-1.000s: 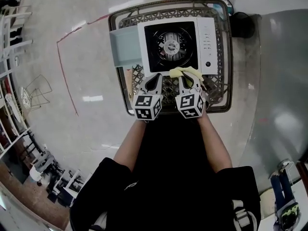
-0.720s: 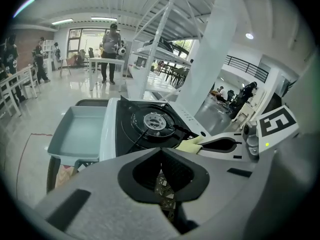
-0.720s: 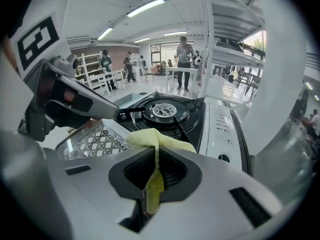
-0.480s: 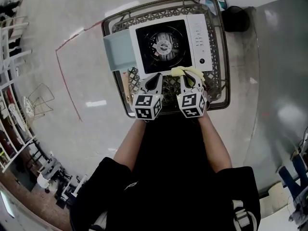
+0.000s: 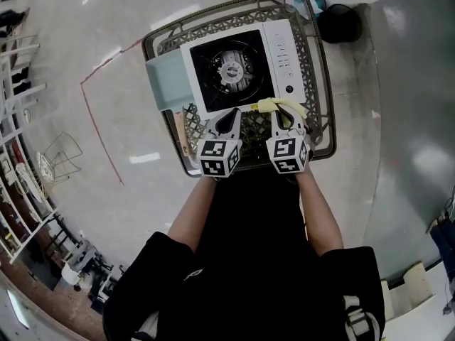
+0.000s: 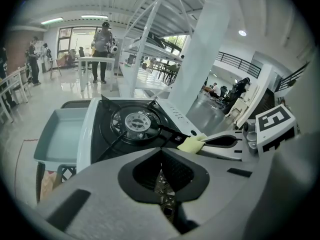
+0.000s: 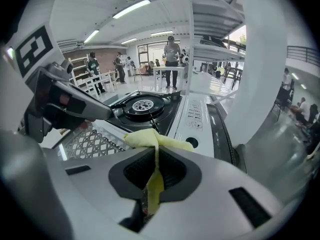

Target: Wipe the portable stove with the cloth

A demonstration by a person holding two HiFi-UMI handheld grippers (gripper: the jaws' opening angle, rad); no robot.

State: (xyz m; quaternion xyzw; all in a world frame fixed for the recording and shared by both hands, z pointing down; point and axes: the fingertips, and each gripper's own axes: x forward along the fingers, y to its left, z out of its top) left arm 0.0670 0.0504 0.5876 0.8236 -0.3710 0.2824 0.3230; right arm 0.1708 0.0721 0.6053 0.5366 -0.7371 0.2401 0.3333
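Within the right claw [image 7: 151, 148], part of the cloth [image 7: 145, 138] lies hidden.

Glossy pale floor [image 5: 64, 48], red floor line [image 5: 102, 137], ceiling strip lights [image 7: 131, 8]

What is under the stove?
The portable stove sits on a dark lattice basket, and its mesh shows all around the stove. A pale tray lies at the stove's left edge. Whatever is right beneath the stove is covered by its body.
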